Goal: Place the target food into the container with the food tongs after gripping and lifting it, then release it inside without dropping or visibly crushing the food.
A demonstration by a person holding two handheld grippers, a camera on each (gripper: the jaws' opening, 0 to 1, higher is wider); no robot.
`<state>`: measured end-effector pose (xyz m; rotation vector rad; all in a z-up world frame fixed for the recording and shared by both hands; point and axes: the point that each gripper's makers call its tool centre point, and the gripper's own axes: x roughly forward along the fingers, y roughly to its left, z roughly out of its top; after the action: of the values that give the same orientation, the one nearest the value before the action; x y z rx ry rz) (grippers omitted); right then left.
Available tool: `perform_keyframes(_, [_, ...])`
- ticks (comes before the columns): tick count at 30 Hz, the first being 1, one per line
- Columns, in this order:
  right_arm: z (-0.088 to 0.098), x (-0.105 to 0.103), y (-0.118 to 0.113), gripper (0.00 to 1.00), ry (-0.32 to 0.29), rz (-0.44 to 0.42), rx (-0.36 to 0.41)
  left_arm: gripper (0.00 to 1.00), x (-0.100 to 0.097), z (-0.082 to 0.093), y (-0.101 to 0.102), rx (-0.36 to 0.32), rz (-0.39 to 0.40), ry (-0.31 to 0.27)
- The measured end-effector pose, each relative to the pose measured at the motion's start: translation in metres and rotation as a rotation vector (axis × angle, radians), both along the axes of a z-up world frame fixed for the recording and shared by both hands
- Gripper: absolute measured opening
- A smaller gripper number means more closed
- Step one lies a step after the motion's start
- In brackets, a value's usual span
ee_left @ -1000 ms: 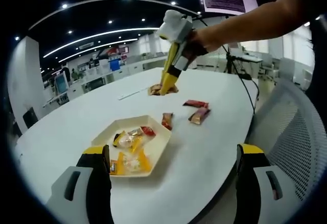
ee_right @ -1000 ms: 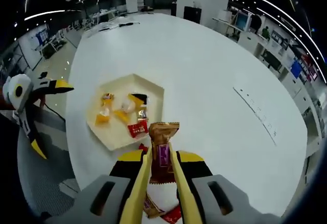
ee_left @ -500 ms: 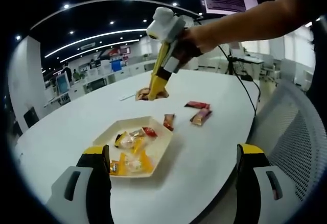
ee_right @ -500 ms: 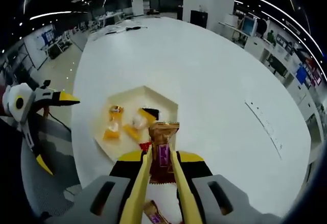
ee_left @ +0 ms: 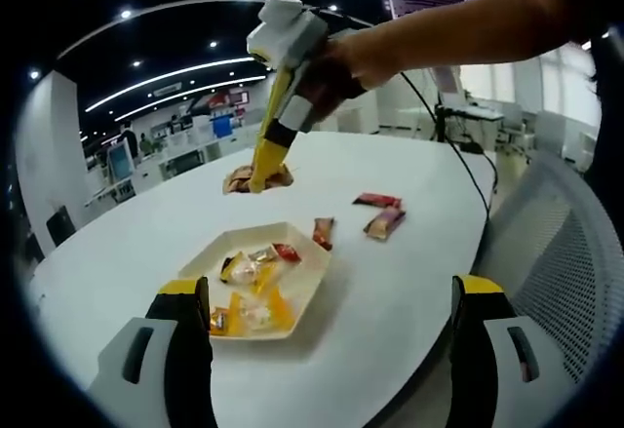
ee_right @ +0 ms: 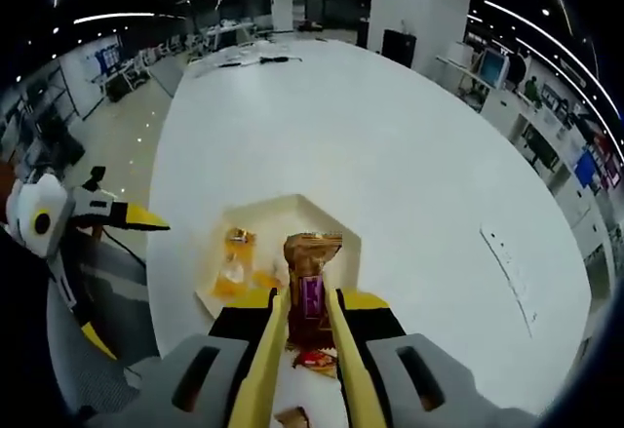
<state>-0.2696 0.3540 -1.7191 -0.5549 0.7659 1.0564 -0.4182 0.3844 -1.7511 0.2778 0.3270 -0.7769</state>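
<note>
In the left gripper view a white hexagonal tray (ee_left: 312,270) on the white table holds several wrapped candies (ee_left: 250,287). Above and behind it, a person's hand holds my right gripper (ee_left: 255,180), shut on a brown wrapped snack (ee_left: 234,179) in the air. My left gripper (ee_left: 331,369) is open, low over the near table edge, nothing between its jaws. In the right gripper view the brown snack (ee_right: 310,277) stands clamped between the yellow jaws of the right gripper (ee_right: 308,313), hanging over the tray (ee_right: 292,212). The left gripper (ee_right: 68,228) appears at the left there.
Three wrapped snacks lie on the table right of the tray: a small red-brown one (ee_left: 319,230), a brown bar (ee_left: 381,221), a red one (ee_left: 375,200). A mesh chair (ee_left: 565,272) stands at the table's right edge. A paper strip (ee_right: 507,262) lies far on the table.
The right gripper has carried the brown snack up and leftward, from over the loose snacks to above the tray. The left gripper has stayed still and open.
</note>
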Motion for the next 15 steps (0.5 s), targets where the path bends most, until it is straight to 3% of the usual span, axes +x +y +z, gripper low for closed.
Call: perform_keyframes(15, [0.010,-0.016,0.043,0.22,-0.011,0.099,-0.011,0.99,0.000,0.001,0.001,-0.001,0.005,-0.004])
